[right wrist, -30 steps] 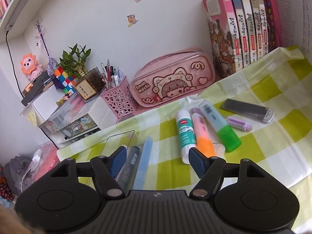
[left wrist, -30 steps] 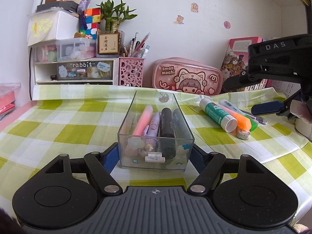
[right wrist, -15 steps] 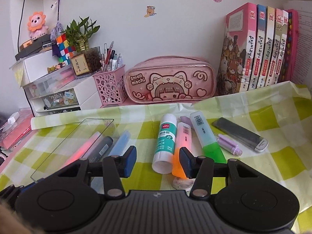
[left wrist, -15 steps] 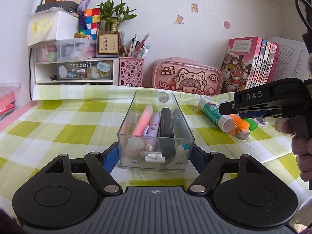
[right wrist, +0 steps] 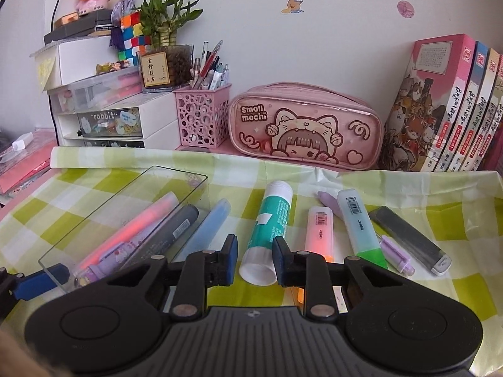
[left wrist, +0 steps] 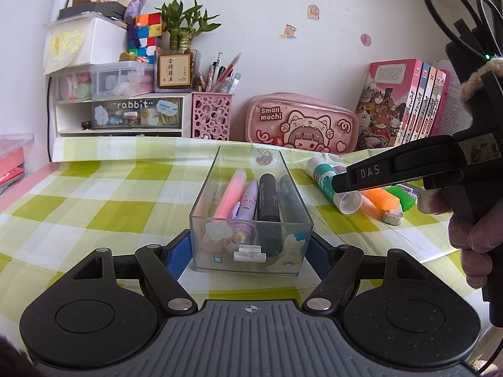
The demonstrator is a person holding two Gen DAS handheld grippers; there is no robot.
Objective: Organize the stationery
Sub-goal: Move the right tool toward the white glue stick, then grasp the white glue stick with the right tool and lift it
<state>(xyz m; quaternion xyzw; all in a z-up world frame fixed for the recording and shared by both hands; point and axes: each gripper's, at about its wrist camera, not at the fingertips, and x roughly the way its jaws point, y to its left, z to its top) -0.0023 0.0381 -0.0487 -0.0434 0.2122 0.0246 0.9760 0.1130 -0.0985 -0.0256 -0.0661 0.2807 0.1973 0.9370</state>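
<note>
We held the left gripper (left wrist: 251,251) low over the counter (left wrist: 94,207), its blue fingers (left wrist: 179,251) spread wide on either side of the near end of the clear organizer box (left wrist: 251,220). Whether the pads actually pressed the box walls we could not tell; they sat right against them or just beside. The box stood upright on the green checked cloth and held a pink highlighter (left wrist: 231,193), a lilac pen (left wrist: 248,201), a black marker (left wrist: 268,198) and a blue highlighter (right wrist: 207,226) lying lengthwise.

Our right gripper (right wrist: 254,256) hovered low just to the right of the box, its fingers narrowed to a gap a little wider than the white cap end of the glue stick (right wrist: 270,229), which lay flat on the cloth between the fingertips. The fingers flanked the cap without visibly clamping it, so the gripper had hold of nothing that we could confirm.

Right of the glue stick lay an orange highlighter (right wrist: 319,232), a green highlighter (right wrist: 358,223), a small lilac pen (right wrist: 396,254) and a dark lead case (right wrist: 408,238), all side by side on the cloth, close together. A small eraser (left wrist: 391,216) sat at the near end of the orange highlighter.

Along the wall stood a pink pencil case (right wrist: 305,132), a pink pen holder (right wrist: 201,119), a white drawer unit (left wrist: 119,116) and a row of books (right wrist: 440,110).
</note>
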